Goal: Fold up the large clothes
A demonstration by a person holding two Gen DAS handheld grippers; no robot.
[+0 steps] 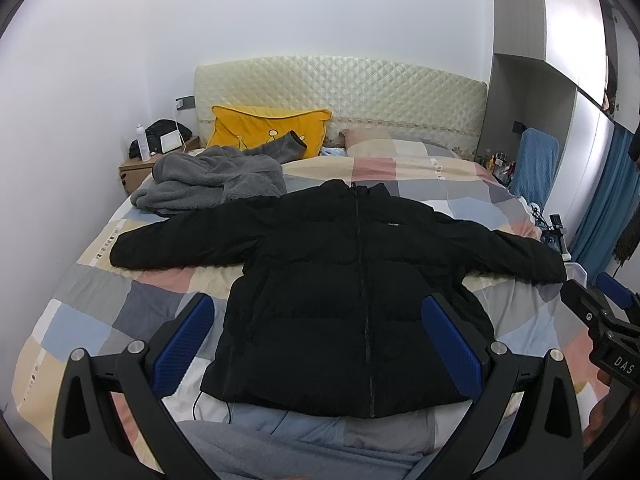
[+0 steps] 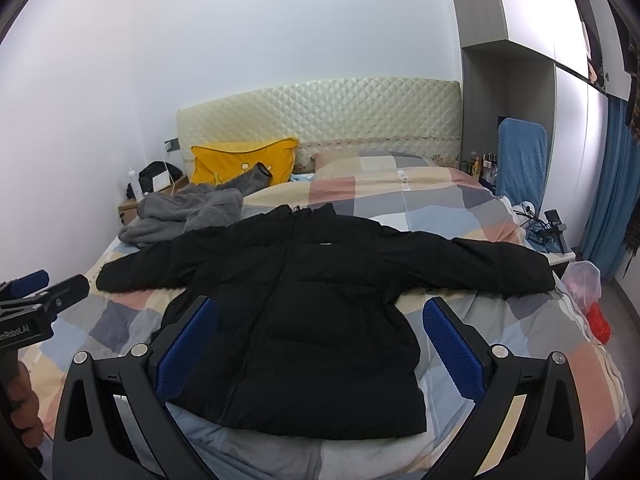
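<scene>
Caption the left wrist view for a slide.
Open left gripper hovers over black puffer jacket spread flat, sleeves out, on patchwork bed.

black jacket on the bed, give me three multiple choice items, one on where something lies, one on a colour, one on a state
1. Where is the grey fleece garment?
A. beyond the jacket's sleeve, near the yellow pillow
B. on the floor
C. on the blue chair

2. What colour are the gripper pads?
A. red
B. blue
C. white

3. How does the black jacket lie?
A. folded in half
B. rolled up
C. spread flat, zipped, both sleeves out

Answers:
1 A, it is heaped on the quilt by the pillow.
2 B, both the left gripper and the right gripper show blue pads.
3 C, the sleeves reach to either side.
</scene>
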